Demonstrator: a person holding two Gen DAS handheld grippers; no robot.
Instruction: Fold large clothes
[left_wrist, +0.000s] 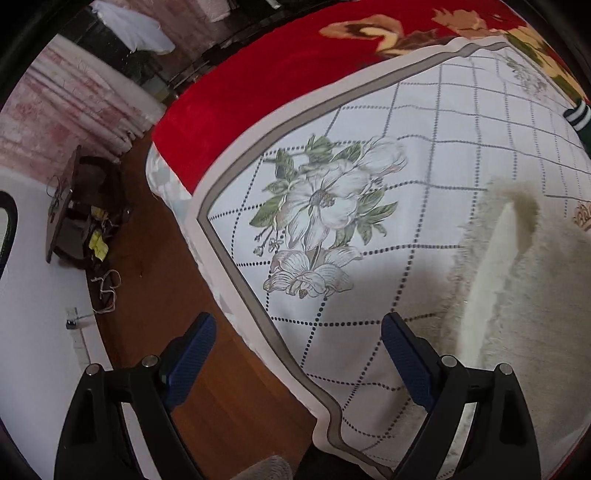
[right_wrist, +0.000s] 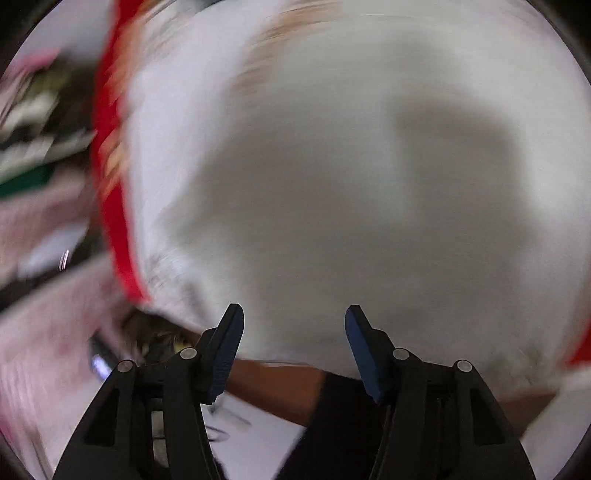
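Left tongs (left_wrist: 298, 328): spread wide and holding nothing, blue-padded fingers (left_wrist: 192, 356) hanging over the near edge of the bed.
Fluffy cream garment (left_wrist: 524, 295): lies on the bed just beside the left tongs' right finger, partly under it, with one folded edge curling upward.
Bed cover (left_wrist: 424, 155): white with a dotted grid, a grey border and a large printed flower (left_wrist: 321, 206); it lies under the garment.
Red blanket (left_wrist: 258, 74): spread beyond the cover, toward the far side of the bed.
Wooden floor (left_wrist: 155, 295): left of the bed, with a small dark stand (left_wrist: 70, 206) and loose cords by the wall.
Right tongs (right_wrist: 294, 319): also apart and gripping nothing, above a pale surface. This view is heavily blurred; only a red strip (right_wrist: 110, 155) at left is recognisable.
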